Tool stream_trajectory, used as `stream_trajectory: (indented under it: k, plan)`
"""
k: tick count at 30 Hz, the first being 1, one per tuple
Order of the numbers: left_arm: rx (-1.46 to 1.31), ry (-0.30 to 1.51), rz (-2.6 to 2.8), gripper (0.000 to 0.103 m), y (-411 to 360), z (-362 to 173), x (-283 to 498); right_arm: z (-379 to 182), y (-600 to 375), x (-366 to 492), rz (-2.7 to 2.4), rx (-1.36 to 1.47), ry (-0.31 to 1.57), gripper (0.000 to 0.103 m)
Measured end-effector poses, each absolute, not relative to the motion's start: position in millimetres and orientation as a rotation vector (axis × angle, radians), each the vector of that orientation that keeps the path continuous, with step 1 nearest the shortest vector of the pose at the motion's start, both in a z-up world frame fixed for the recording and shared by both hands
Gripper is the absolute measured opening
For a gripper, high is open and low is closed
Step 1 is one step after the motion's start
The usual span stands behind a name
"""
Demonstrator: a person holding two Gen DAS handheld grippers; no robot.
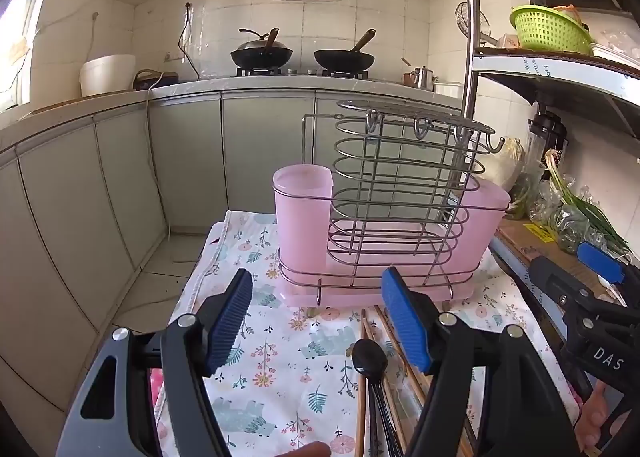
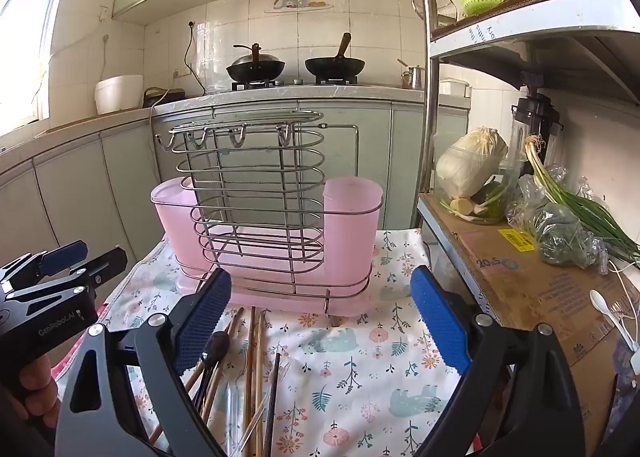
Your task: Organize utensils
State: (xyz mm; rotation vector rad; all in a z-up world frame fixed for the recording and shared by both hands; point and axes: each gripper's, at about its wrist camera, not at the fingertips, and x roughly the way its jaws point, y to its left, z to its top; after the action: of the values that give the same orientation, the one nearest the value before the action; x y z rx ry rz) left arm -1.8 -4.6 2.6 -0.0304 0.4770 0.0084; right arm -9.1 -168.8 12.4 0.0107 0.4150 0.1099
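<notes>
Both grippers' fingers [image 1: 316,321] [image 2: 320,317] gape wide, empty; chopsticks [image 2: 252,369] lie before rack [image 1: 384,193].

White tiled walls [image 1: 400,17], grey cabinets [image 1: 264,153] under a counter [image 1: 192,87] bearing two woks [image 1: 262,55]. Daylight enters a window [image 2: 28,37] at left. A metal shelf [image 2: 520,33] stands right.

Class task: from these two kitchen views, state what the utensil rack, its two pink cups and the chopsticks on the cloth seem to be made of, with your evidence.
Utensil rack: bare metal wire, probably steel; it is thin, silvery and glinting.
Pink cups: likely plastic; matte, translucent, and the light passes through them.
Chopsticks: mostly wood or bamboo by their dull brown colour; one looks dark, material unclear.
</notes>
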Motion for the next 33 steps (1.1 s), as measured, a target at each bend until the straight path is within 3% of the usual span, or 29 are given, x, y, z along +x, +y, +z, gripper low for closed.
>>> stream_trajectory:
  k: [33]
  plan:
    - [-0.044, 0.478, 0.000, 0.067, -2.3, 2.7, -2.7, 11.0, -168.2, -9.0, 0.109, 0.001, 0.422, 0.092]
